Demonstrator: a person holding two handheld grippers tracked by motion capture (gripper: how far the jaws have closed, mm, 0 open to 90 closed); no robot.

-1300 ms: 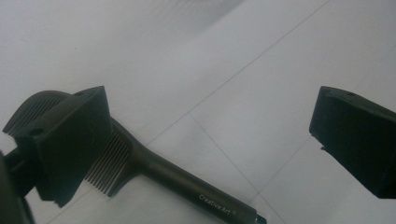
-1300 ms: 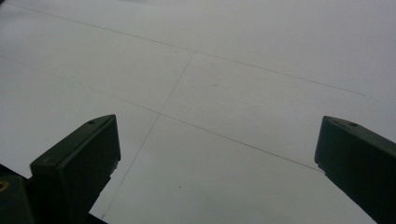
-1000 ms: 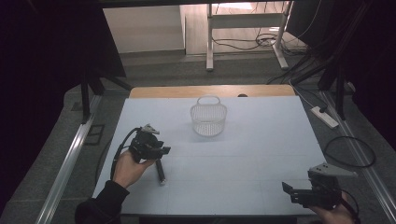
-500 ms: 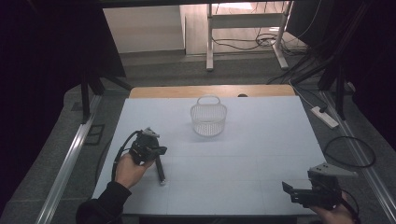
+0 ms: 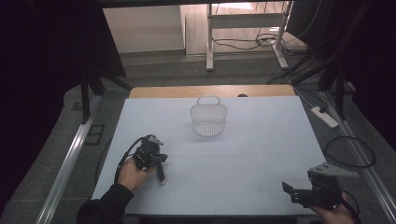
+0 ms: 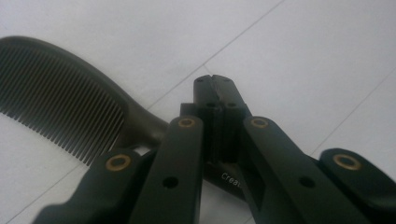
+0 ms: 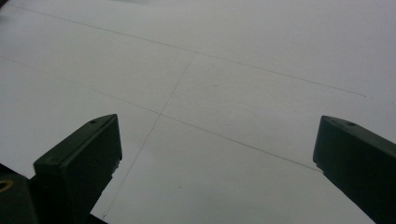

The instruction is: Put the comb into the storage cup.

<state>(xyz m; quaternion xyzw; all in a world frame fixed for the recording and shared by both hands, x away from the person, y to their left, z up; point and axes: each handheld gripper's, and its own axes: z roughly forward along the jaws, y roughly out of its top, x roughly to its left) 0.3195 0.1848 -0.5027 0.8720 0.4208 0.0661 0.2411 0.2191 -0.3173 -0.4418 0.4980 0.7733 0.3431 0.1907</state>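
Observation:
A dark comb (image 6: 60,88) lies low over the white table (image 5: 252,149), its teeth to the left in the left gripper view. My left gripper (image 6: 215,84) has its jaws pressed together across the comb's handle, which crosses under them. In the high view the left gripper (image 5: 156,163) sits at the table's front left, with the comb (image 5: 161,176) sticking out toward the front edge. My right gripper (image 7: 217,140) stands open above bare table, nothing between its fingers. In the high view the right gripper (image 5: 292,190) is at the front right corner.
A white wire basket (image 5: 208,119) with a handle stands upright at the back middle of the table. A wooden strip (image 5: 210,91) runs along the far edge. Cables and a power strip (image 5: 324,116) lie on the floor to the right.
My left gripper has shifted slightly toward the front edge, with the comb staying at its jaws. The right gripper has hardly moved.

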